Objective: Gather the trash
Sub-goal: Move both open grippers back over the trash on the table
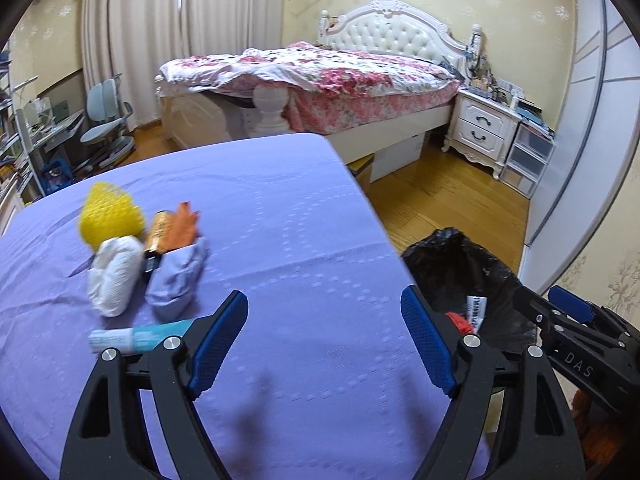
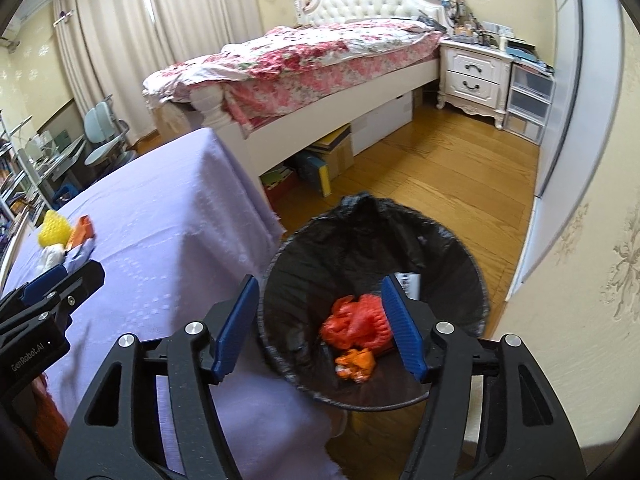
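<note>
My left gripper [image 1: 323, 296] hovers open over the purple tablecloth [image 1: 300, 220] with nothing between its blue pads. To its left lies a cluster of trash: a yellow foam net [image 1: 110, 218], a white crumpled wad [image 1: 114, 276], an orange wrapper [image 1: 182, 224], a pale purple wad [image 1: 178, 280] and a teal-and-white tube [image 1: 136, 338]. My right gripper [image 2: 319, 282] stands open and empty above the black-lined trash bin [image 2: 472, 276]. Inside the bin lie a red mesh bundle [image 2: 356, 322], an orange scrap [image 2: 356, 364] and a white card [image 2: 410, 282].
The bin [image 1: 460, 272] stands on the wooden floor [image 2: 440, 184] just off the table's right edge. Beyond are a bed [image 1: 320, 76] with a floral cover, a white nightstand [image 1: 480, 124], plastic drawers [image 1: 528, 156] and a desk chair [image 1: 106, 120] at the far left.
</note>
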A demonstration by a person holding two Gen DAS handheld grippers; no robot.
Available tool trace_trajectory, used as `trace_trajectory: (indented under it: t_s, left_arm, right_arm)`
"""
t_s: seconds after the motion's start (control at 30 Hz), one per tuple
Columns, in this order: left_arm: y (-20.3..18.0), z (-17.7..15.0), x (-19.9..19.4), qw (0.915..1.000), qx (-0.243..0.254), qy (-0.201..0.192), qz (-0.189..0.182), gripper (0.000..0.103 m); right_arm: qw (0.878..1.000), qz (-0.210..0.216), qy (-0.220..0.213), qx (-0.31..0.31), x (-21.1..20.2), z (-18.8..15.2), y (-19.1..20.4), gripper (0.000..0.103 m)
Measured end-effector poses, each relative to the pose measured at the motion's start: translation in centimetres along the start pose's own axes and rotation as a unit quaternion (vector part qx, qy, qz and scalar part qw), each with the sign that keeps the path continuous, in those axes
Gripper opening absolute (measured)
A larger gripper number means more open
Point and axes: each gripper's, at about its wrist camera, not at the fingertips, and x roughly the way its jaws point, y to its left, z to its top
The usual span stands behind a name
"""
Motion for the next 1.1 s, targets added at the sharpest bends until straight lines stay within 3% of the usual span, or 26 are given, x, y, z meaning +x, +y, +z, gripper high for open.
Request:
trace_trajectory:
  t_s: [0.27,0.57,0.73,0.93,1.1]
  left_arm:
    - [5.6,-1.8,-1.7,0.9979,-0.042,0.010,0.047,0.079]
    - [11.5,-3.9,-2.2,0.9900,-0.087,0.033,0.106,0.079]
    - [13.8,-4.3,-2.0,0.9853,-0.112,0.052,0.118,0.079]
    - [15.4,-4.2,-0.8,0.9825,-0.108,0.086,0.124,0.079]
    - [16.3,-3.7,-0.4,0.9807,-0.109,0.084,0.138,0.079]
  right_arm:
    - [0.998,0.048,0.014,-0.043,-0.1,-0.9,5.8,0.066]
    - [0.991,0.077,0.027,-0.103,0.3,-1.5,12.0,0.066]
    - [0.988,0.086,0.039,-0.121,1.1,-1.6,14.2,0.067]
    - [0.985,0.089,0.046,-0.142,1.7,-1.8,16.5,0.067]
    - [0.985,0.089,0.049,-0.138,1.9,-1.9,16.4,0.067]
